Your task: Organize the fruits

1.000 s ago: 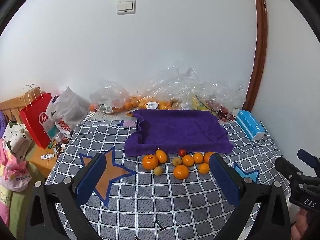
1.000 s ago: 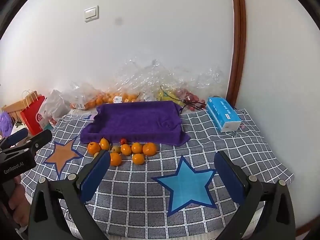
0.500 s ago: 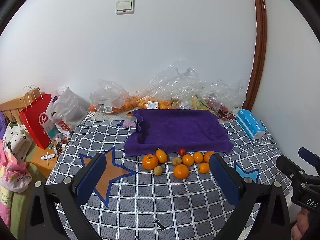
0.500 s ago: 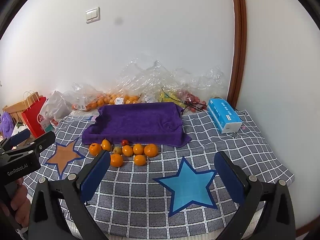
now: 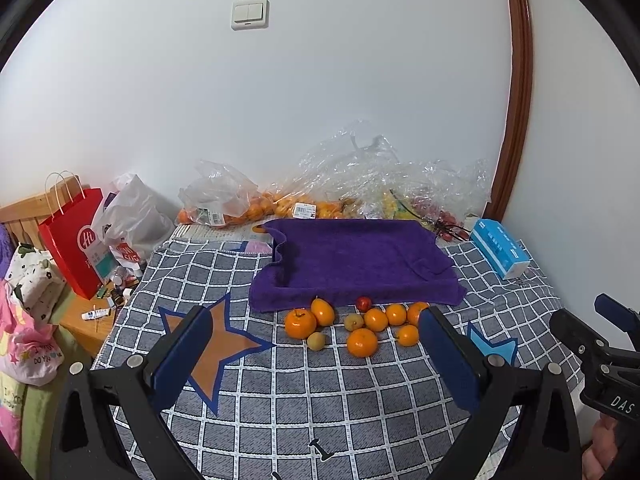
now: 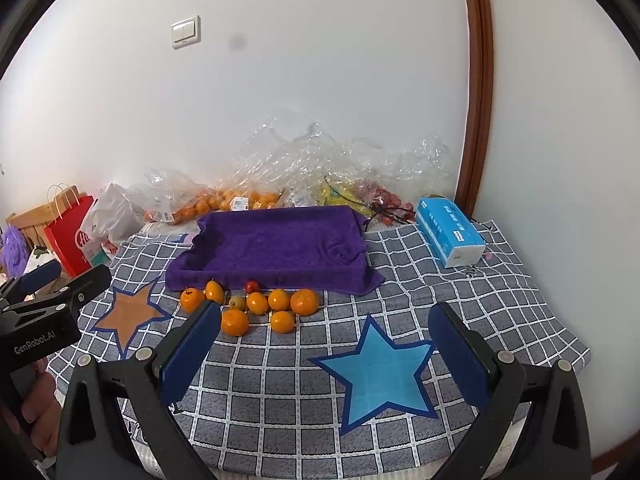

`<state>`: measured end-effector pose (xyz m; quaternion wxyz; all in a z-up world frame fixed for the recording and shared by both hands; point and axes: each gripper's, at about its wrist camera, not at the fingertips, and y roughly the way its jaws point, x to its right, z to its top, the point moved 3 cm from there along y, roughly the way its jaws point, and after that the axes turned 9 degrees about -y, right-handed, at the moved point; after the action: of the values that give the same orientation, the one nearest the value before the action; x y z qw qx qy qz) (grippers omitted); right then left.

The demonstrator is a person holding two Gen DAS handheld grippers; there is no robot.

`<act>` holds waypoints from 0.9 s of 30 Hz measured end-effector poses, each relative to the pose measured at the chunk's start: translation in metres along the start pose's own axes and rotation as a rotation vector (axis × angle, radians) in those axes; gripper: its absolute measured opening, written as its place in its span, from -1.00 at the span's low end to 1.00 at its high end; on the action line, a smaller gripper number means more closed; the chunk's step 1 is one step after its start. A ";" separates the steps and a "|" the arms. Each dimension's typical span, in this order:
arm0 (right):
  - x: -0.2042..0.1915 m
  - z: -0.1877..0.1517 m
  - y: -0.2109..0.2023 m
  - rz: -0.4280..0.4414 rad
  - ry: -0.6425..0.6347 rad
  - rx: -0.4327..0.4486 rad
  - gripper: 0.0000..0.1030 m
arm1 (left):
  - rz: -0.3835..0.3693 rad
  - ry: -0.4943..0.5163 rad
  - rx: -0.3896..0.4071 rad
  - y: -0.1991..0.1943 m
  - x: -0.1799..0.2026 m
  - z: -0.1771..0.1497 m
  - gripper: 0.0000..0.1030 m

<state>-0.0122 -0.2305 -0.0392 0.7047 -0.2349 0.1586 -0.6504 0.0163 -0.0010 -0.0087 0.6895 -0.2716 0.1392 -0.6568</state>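
Several oranges, small yellow-green fruits and one small red fruit lie in a loose cluster on the checked cloth, just in front of a purple towel-lined tray. My left gripper is open and empty, held above the cloth in front of the fruit. My right gripper is open and empty, in front of the fruit and to its right, above a blue star.
Clear plastic bags of oranges and other fruit lie along the wall behind the tray. A blue tissue pack sits at the back right. A red paper bag and clutter stand left of the table edge.
Both views have shifted only slightly; the right gripper has drifted a little closer toward the fruit. Both grippers stay open and empty.
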 end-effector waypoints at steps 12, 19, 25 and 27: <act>-0.001 -0.002 -0.002 -0.003 -0.002 0.001 0.98 | -0.003 -0.004 0.004 -0.003 -0.004 -0.002 1.00; 0.000 -0.001 -0.003 -0.011 0.003 0.000 0.98 | -0.009 0.002 0.005 -0.003 -0.005 -0.002 1.00; 0.000 0.000 -0.003 -0.013 0.002 0.003 0.98 | -0.012 0.004 0.001 -0.002 -0.005 -0.002 1.00; 0.001 0.000 -0.003 -0.013 0.001 0.003 0.98 | -0.017 0.001 0.002 -0.003 -0.005 -0.002 1.00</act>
<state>-0.0149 -0.2313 -0.0378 0.7007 -0.2348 0.1564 -0.6553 0.0122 0.0036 -0.0097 0.6841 -0.2718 0.1364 -0.6629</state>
